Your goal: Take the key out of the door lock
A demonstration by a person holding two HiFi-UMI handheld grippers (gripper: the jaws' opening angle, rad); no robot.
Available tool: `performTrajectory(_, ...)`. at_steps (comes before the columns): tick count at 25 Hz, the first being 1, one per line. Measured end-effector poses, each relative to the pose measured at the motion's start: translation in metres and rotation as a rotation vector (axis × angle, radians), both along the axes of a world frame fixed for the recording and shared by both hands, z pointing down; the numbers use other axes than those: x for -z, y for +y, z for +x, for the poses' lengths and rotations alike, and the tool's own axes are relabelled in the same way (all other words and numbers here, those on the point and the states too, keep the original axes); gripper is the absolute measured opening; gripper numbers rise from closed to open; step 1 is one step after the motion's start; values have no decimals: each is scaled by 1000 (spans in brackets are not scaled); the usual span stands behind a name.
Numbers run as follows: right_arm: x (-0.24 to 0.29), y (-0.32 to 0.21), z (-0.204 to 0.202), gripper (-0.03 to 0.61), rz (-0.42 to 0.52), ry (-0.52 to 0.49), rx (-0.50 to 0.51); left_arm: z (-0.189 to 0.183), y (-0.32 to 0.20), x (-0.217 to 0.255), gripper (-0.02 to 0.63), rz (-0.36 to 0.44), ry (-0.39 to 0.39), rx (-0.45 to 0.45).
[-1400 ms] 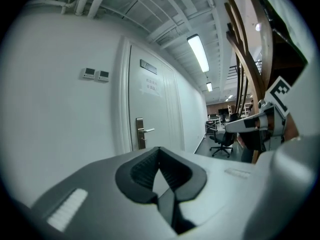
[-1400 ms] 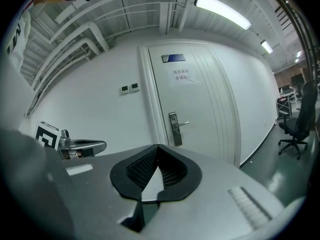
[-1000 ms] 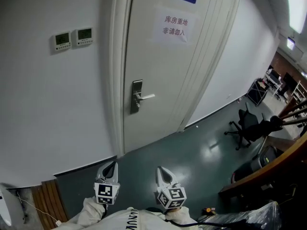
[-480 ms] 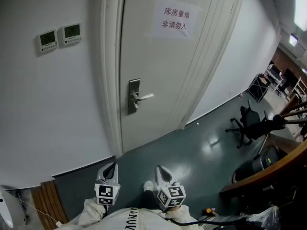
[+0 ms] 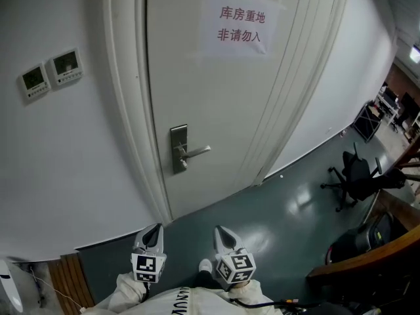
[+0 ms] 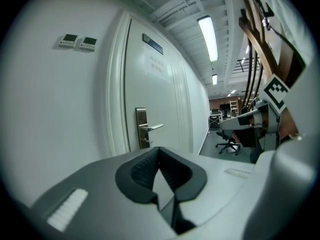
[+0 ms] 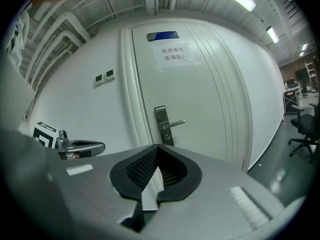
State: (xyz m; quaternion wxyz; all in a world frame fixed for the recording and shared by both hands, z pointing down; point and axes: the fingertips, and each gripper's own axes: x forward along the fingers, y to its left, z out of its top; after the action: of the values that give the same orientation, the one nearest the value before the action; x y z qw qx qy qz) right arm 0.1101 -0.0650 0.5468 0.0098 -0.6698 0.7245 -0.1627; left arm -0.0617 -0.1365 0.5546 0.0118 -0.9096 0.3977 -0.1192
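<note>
The white door [image 5: 230, 104] has a steel lock plate [image 5: 178, 148] with a lever handle [image 5: 195, 152] pointing right. A small stub under the handle [image 5: 182, 165] may be the key; it is too small to make out. Both grippers sit low in the head view, well short of the door and pointing toward it. My left gripper [image 5: 154, 232] and right gripper [image 5: 222, 234] are both shut with nothing between the jaws. The left gripper view shows the plate [image 6: 141, 128] ahead of its tips [image 6: 159, 149]. The right gripper view shows the plate [image 7: 162, 124] above its tips [image 7: 157, 147].
A paper sign [image 5: 239, 26] hangs on the door, and two wall controllers [image 5: 51, 72] sit left of the frame. An office chair [image 5: 357, 176] stands on the dark floor to the right. A wooden desk edge [image 5: 374, 248] is at the lower right.
The door and lock plate have grown larger and shifted lower in the head view as I came closer. Both grippers keep their places at the bottom, still shut.
</note>
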Motion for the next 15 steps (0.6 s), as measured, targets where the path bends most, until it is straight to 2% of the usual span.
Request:
performTrajectory(9, 1, -71, 57, 2, -2, -16, 68, 50, -58, 5, 0, 1, -13, 68)
performTrajectory(15, 5, -107, 88, 2, 23, 8, 111, 66, -88, 4, 0, 2, -20, 143)
